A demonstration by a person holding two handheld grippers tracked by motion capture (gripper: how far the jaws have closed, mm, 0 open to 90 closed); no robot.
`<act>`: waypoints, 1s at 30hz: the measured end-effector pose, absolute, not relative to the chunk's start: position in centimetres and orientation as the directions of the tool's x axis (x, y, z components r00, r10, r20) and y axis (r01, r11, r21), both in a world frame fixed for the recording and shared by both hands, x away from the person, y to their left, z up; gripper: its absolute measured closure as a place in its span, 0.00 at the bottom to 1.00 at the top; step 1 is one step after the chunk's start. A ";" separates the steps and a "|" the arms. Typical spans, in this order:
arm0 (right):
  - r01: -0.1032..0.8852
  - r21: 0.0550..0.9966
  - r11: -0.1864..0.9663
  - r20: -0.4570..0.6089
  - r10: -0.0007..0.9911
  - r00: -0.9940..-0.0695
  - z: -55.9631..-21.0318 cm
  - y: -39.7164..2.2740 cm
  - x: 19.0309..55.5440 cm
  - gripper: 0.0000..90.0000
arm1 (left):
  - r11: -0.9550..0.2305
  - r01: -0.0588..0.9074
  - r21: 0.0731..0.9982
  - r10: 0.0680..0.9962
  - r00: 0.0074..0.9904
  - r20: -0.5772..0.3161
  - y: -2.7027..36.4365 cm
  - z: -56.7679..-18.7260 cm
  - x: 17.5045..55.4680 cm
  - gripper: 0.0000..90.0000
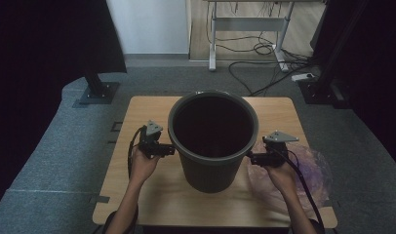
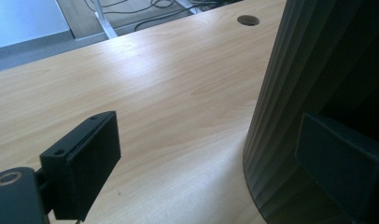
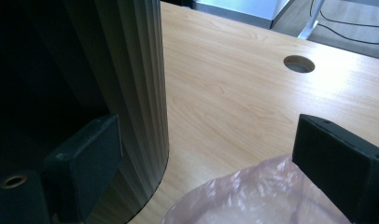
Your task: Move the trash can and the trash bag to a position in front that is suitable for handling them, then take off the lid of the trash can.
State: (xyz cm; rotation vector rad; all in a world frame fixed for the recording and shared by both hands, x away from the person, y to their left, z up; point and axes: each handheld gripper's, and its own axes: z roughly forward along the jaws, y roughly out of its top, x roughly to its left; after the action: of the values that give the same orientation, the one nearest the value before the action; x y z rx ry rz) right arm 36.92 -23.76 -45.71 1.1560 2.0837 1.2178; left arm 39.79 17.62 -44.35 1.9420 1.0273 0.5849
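A dark ribbed bin [image 1: 206,170] stands upright in the middle of the wooden table [image 1: 147,109], and its inside looks dark. My left gripper [image 1: 169,150] is held level beside the bin's left wall, just below the rim. In the left gripper view the jaws [image 2: 211,135] stand wide apart, one over bare table and one against the bin's ribbed wall [image 2: 290,93]. My right gripper [image 1: 252,157] mirrors it at the bin's right wall. Its jaws [image 3: 208,130] are also wide apart, one in front of the bin [image 3: 136,70] and one above a pinkish clear plastic bag [image 3: 243,196].
The plastic bag [image 1: 313,165] lies crumpled at the table's right edge, under my right hand. A round cable hole [image 3: 298,63] sits in the tabletop behind the bin. Black stands [image 1: 96,90] flank the table, and a desk frame with loose cables [image 1: 264,48] is on the floor behind.
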 end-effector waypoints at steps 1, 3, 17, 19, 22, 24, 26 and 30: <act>0.432 0.865 0.256 0.021 0.841 -0.541 -45.7 -23.7 36.7 0.09 | -0.304 0.439 0.845 0.832 0.554 0.011 17.6 -44.4 39.6 0.08; 0.431 0.866 0.253 0.023 0.842 -0.539 -45.7 -23.7 36.3 0.09 | -0.300 0.440 0.846 0.832 0.555 0.006 17.7 -44.5 39.2 0.08; 0.470 0.832 0.295 0.032 0.819 -0.572 -46.4 -24.3 35.5 0.00 | -0.261 0.451 0.853 0.815 0.576 -0.056 18.9 -45.7 37.6 0.01; 0.474 0.831 0.292 0.036 0.821 -0.570 -46.5 -24.4 35.4 0.00 | -0.273 0.456 0.847 0.811 0.583 -0.052 19.2 -46.1 37.4 0.01; 0.480 0.828 0.289 0.039 0.825 -0.564 -46.8 -25.0 35.2 0.00 | -0.291 0.469 0.834 0.808 0.587 -0.048 19.8 -47.1 37.0 0.01; 0.488 0.822 0.292 0.039 0.827 -0.560 -47.0 -25.4 35.1 0.00 | -0.305 0.480 0.823 0.808 0.588 -0.044 20.1 -47.9 36.8 0.01; 0.494 0.818 0.295 0.036 0.830 -0.557 -47.2 -25.7 34.9 0.00 | -0.322 0.491 0.810 0.808 0.588 -0.035 20.3 -48.7 36.6 0.01; 0.507 0.807 0.303 0.027 0.839 -0.544 -47.6 -26.8 34.4 0.00 | -0.330 0.519 0.789 0.806 0.590 -0.051 20.9 -50.3 36.2 0.01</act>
State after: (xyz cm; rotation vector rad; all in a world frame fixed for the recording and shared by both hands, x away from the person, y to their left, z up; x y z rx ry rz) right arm 34.39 -26.78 -47.58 1.2016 2.1755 1.1241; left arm 36.21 20.91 -50.27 2.0108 1.0521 0.4507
